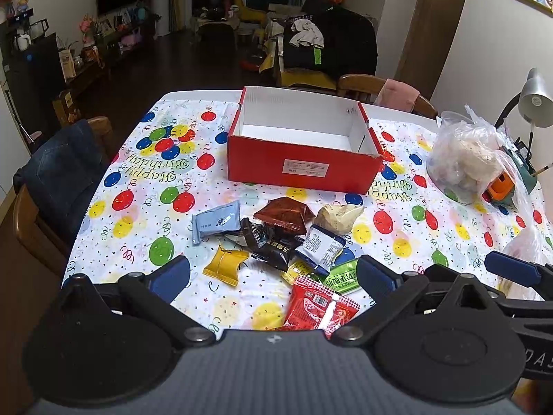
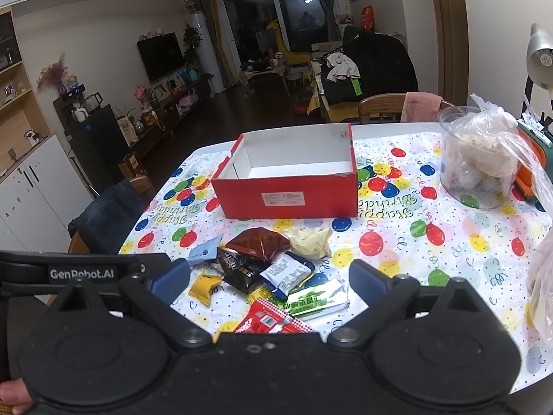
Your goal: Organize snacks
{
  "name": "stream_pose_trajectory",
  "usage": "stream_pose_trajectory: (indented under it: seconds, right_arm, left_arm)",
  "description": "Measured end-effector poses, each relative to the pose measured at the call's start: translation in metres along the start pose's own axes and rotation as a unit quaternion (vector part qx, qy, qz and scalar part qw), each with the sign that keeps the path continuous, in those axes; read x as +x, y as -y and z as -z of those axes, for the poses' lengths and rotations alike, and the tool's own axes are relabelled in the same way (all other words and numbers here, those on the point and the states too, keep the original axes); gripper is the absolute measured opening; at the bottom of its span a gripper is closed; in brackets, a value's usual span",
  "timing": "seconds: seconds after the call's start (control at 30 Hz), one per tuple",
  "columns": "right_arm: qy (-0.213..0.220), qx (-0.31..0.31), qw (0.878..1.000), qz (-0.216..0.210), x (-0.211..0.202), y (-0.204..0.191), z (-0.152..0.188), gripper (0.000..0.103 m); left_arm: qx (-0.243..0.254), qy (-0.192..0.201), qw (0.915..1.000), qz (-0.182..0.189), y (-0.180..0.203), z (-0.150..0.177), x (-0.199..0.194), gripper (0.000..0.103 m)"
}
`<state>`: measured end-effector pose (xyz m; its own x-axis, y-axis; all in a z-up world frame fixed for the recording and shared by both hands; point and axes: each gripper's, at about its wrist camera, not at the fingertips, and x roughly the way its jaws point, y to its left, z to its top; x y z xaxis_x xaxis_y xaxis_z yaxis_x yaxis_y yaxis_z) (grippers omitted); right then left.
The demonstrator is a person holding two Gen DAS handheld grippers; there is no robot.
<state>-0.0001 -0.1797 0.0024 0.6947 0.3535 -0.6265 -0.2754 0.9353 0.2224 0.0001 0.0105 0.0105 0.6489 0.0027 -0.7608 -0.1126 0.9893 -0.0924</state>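
Note:
A red cardboard box [image 1: 304,164] [image 2: 287,197] with a white inside stands empty and open on the balloon-print tablecloth. In front of it lies a loose pile of snack packets: grey-blue [image 1: 216,224], brown [image 1: 283,214], cream [image 1: 338,218], black [image 1: 273,245], yellow [image 1: 224,264], white-blue [image 1: 323,247], green [image 2: 316,302] and red [image 1: 318,309]. My left gripper [image 1: 273,276] hovers open over the near side of the pile. My right gripper [image 2: 269,282] is also open, above the green and red packets. Neither holds anything.
A clear plastic bag of food in a tub [image 1: 466,162] [image 2: 480,162] sits at the right, beside an orange item [image 1: 499,188] and a desk lamp [image 1: 534,103]. Wooden chairs [image 1: 376,88] stand around the table; one at the left carries dark clothing [image 1: 62,169].

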Motion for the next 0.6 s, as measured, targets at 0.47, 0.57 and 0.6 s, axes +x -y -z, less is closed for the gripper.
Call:
stream_pose_trajectory:
  seconds: [0.47, 0.57, 0.6]
  right_arm:
    - [0.001, -0.001, 1.0, 0.002, 0.0027, -0.0008, 0.0003, 0.098]
    - [0.001, -0.001, 1.0, 0.002, 0.0026, -0.0005, -0.0001, 0.098]
    - [0.001, 0.0, 1.0, 0.002, 0.0026, -0.0006, 0.0, 0.098]
  left_arm:
    - [-0.001, 0.0, 1.0, 0.001, -0.0015, 0.0006, 0.0006, 0.103]
    - [-0.001, 0.0, 1.0, 0.001, -0.0003, 0.0007, 0.0003, 0.103]
    - [-0.001, -0.001, 1.0, 0.002, -0.001, 0.0002, 0.0012, 0.103]
